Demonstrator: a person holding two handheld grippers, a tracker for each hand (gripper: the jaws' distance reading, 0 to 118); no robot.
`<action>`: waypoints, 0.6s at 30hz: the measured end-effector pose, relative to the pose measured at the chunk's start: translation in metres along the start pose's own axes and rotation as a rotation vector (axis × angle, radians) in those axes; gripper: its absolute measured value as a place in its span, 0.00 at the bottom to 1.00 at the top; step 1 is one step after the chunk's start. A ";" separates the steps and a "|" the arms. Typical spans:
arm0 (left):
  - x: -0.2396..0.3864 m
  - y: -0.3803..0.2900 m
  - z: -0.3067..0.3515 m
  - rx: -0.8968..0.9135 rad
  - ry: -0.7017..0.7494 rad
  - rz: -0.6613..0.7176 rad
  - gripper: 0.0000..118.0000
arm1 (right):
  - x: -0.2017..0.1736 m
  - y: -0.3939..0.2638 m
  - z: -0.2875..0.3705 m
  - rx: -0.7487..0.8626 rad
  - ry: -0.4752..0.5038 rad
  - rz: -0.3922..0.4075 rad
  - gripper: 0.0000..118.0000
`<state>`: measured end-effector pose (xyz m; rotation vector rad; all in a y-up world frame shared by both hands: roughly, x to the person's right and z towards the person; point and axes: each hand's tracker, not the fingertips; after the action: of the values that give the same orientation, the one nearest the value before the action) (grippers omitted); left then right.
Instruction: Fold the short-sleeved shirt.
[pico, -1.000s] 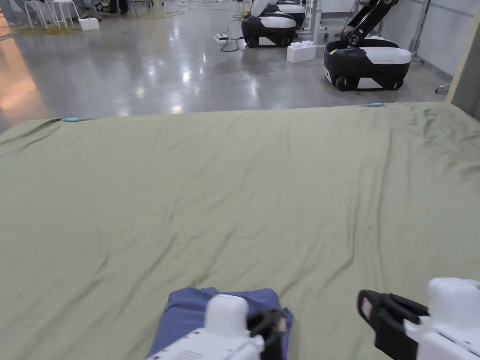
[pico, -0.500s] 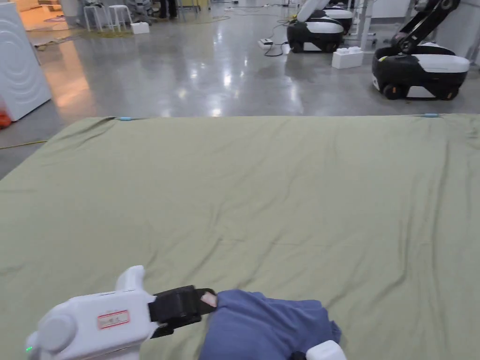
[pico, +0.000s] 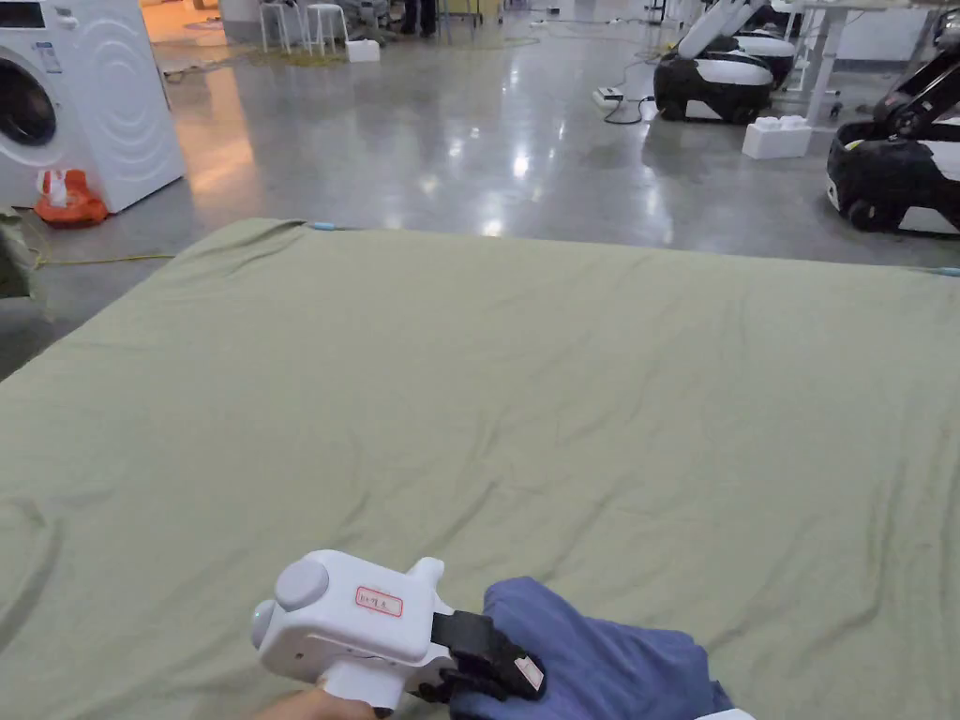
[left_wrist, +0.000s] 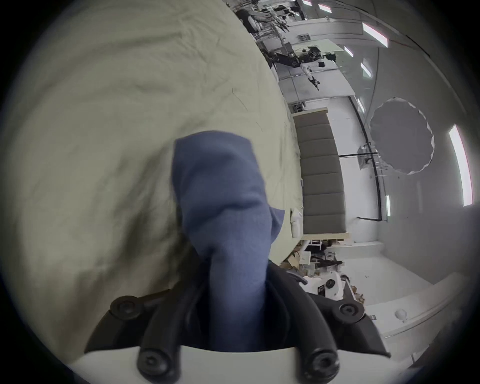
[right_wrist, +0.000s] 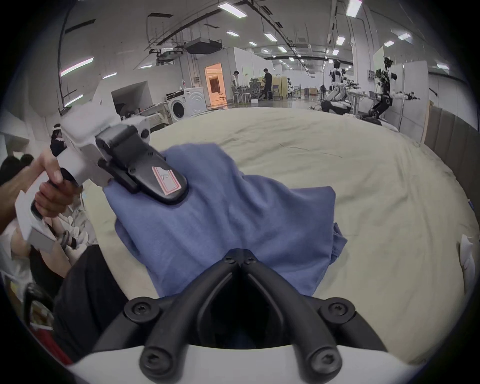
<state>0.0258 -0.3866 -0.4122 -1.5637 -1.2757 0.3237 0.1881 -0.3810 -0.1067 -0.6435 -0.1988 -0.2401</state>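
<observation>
My left gripper (pico: 506, 667) has its jaws closed on a bunched edge of the blue shirt (pico: 600, 656), the cloth running up between them in the left gripper view, and the shirt (left_wrist: 226, 207) rises from there over the green sheet (pico: 487, 394). My right gripper (right_wrist: 240, 259) has its jaws brought together at the tips against the near edge of the shirt (right_wrist: 233, 220), though I cannot tell whether cloth is pinched between them. The shirt lies crumpled at the near edge of the sheet, close to my body.
</observation>
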 end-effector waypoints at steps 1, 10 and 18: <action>0.002 -0.009 0.020 -0.001 0.007 -0.004 0.14 | -0.003 0.006 0.012 0.031 0.036 0.000 0.02; -0.120 0.043 0.351 0.215 0.366 0.096 0.14 | -0.047 0.018 0.048 -0.012 0.020 -0.023 0.02; -0.188 0.080 0.461 0.154 0.750 0.239 0.18 | -0.089 0.036 0.031 -0.068 0.030 -0.029 0.02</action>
<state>-0.3422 -0.2869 -0.7428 -1.4948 -0.4746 -0.0292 0.1102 -0.3197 -0.1254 -0.7048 -0.1715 -0.2849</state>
